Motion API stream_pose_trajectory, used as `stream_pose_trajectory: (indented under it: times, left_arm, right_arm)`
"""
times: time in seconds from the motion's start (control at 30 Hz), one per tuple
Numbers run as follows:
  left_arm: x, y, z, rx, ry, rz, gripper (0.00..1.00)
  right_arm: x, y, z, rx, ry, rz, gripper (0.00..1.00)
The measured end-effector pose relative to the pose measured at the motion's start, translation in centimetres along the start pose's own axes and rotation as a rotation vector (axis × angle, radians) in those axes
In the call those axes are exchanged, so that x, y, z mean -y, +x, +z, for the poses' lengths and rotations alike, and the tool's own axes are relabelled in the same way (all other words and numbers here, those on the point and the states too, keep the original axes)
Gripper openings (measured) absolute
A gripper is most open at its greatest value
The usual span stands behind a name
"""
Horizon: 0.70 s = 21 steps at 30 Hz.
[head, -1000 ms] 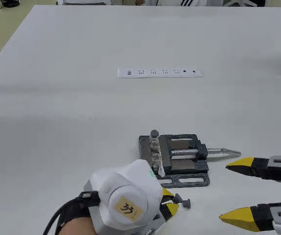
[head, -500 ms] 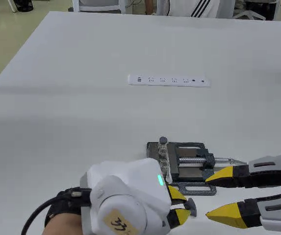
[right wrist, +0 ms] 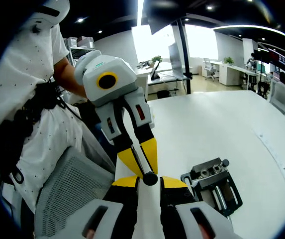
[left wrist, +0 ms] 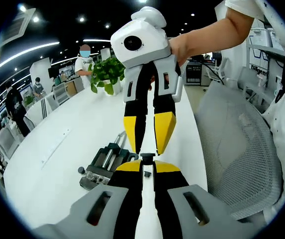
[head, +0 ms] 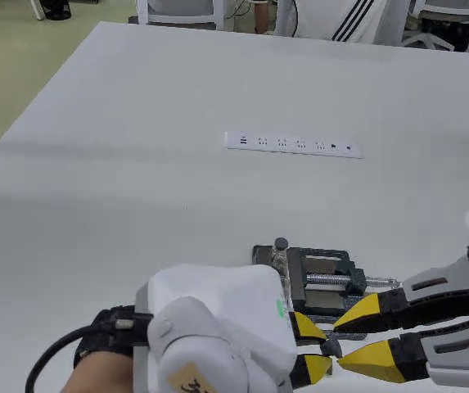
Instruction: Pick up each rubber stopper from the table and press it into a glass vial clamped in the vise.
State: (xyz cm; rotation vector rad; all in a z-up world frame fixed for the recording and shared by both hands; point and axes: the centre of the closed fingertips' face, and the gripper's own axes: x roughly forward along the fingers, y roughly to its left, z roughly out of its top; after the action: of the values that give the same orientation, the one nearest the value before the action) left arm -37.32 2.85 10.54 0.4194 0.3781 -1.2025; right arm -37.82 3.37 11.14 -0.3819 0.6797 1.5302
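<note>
**Left hand-held gripper** (left wrist: 147,165): jaws are pinching nearly closed on the rubber stopper (head: 330,348) and holding it in the air, just in front of the vise (head: 320,278) on the near side. It is presenting the stopper outward, apparently so the other tool can get at it.

**Right hand-held gripper** (right wrist: 149,185): jaws are standing narrowly apart and bracketing the same stopper, tip to tip with the left pair. Whether they are touching it cannot be told. This is probably a hand-over or a re-grip, to turn the stopper plug end down for pressing.

**Glass vials** (head: 281,264): these are standing upright in a row, clamped between the vise jaws so they resist a downward push. The far one is already wearing a seated stopper (head: 281,243). In the right gripper view, the nearer mouths are looking open.

**Vise**: this is sitting flat on the tabletop (head: 136,188), with its screw handle pointing to the person's right.

**Power strip** (head: 291,145): this is lying well beyond the vise and is playing no part in the work.
</note>
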Motion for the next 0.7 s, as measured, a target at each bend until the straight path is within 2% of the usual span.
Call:
stream_pose_trajectory:
  times: [0.7]
  left_arm:
    - [-0.16, -0.50, 0.77, 0.015, 0.013, 0.001, 0.04]
  right_arm:
    - [-0.09, -0.21, 0.57, -0.003, -0.031, 0.016, 0.07]
